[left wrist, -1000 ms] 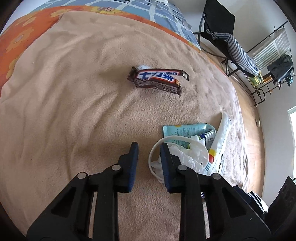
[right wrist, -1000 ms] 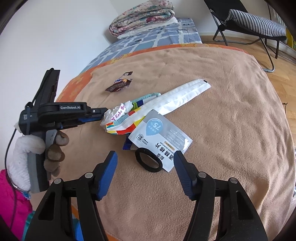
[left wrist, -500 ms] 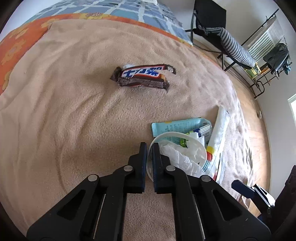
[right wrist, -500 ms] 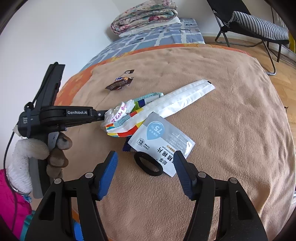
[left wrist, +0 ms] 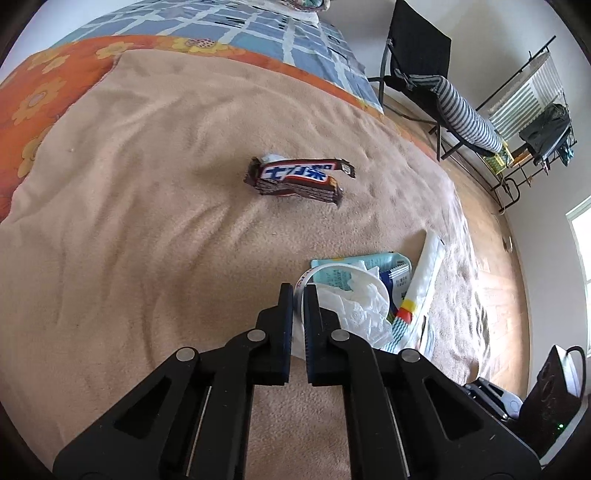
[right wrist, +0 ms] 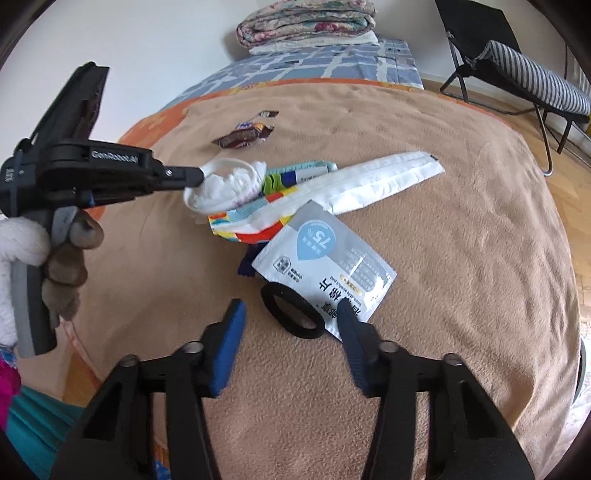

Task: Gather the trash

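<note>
On the tan blanket point(left wrist: 147, 221) lies a heap of trash. My left gripper point(left wrist: 299, 290) is shut on the rim of a white paper cup point(left wrist: 351, 291) stuffed with tissue. In the right wrist view the cup point(right wrist: 225, 184) hangs tilted from that gripper point(right wrist: 200, 176), just above a colourful wrapper point(right wrist: 251, 221). My right gripper point(right wrist: 290, 308) is closing, its jaws still apart around a black ring point(right wrist: 291, 314). Its right fingertip overlaps the corner of a grey-white wipe packet point(right wrist: 325, 258). A brown chocolate wrapper point(left wrist: 299, 179) lies farther back.
A long white bag point(right wrist: 380, 181) and a teal packet point(left wrist: 354, 262) lie in the heap. Folded quilts point(right wrist: 306, 22) sit at the bed's far end. A black chair with a striped cushion point(right wrist: 532, 74) and a drying rack point(left wrist: 532, 103) stand on the wooden floor beyond the bed's right edge.
My left gripper closed on the cup's rim and raised it, tipping the cup. My right gripper's jaws have narrowed around the black ring.
</note>
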Action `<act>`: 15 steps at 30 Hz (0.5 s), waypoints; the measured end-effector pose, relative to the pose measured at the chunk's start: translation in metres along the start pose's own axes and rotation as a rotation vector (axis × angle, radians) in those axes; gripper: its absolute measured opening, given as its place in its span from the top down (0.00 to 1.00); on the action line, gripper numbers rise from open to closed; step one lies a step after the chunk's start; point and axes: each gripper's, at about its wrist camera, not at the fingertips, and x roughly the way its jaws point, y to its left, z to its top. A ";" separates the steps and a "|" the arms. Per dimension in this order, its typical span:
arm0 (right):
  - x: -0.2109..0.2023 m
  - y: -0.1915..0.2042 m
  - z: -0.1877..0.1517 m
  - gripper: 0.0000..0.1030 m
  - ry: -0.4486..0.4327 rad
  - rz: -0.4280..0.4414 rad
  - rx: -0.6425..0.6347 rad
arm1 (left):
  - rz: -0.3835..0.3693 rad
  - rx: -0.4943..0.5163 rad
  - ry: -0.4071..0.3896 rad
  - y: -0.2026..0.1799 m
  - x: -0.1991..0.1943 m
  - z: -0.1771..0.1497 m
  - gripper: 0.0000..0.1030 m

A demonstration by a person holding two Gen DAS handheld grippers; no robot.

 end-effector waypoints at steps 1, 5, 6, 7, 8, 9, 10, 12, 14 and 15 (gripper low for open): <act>0.001 0.000 0.000 0.73 0.002 0.000 -0.001 | -0.001 -0.003 0.000 0.001 -0.001 0.000 0.97; 0.003 0.002 0.000 0.93 0.011 -0.011 -0.005 | -0.001 -0.006 -0.008 0.003 -0.005 0.000 0.97; 0.002 0.003 0.000 0.93 0.005 -0.009 -0.006 | -0.004 -0.006 -0.011 0.004 -0.007 0.000 0.97; 0.000 0.004 0.001 0.94 -0.002 -0.007 -0.010 | -0.007 -0.006 -0.015 0.004 -0.009 0.000 0.97; -0.002 0.006 0.001 0.94 -0.008 -0.007 -0.015 | -0.012 -0.009 -0.018 0.005 -0.011 0.001 0.97; -0.004 0.007 0.001 0.95 -0.015 -0.009 -0.023 | -0.019 -0.016 -0.019 0.007 -0.013 0.001 0.97; -0.005 0.008 0.001 0.95 -0.022 -0.009 -0.027 | -0.029 -0.027 -0.022 0.009 -0.015 0.001 0.97; -0.009 0.009 0.002 0.95 -0.034 -0.007 -0.026 | -0.046 -0.036 -0.022 0.009 -0.019 0.002 0.97; -0.013 0.011 0.004 0.95 -0.047 -0.003 -0.026 | -0.061 -0.033 -0.028 0.007 -0.024 0.002 0.97; -0.014 0.011 0.004 0.95 -0.052 -0.002 -0.027 | -0.070 -0.031 -0.031 0.005 -0.026 0.002 0.97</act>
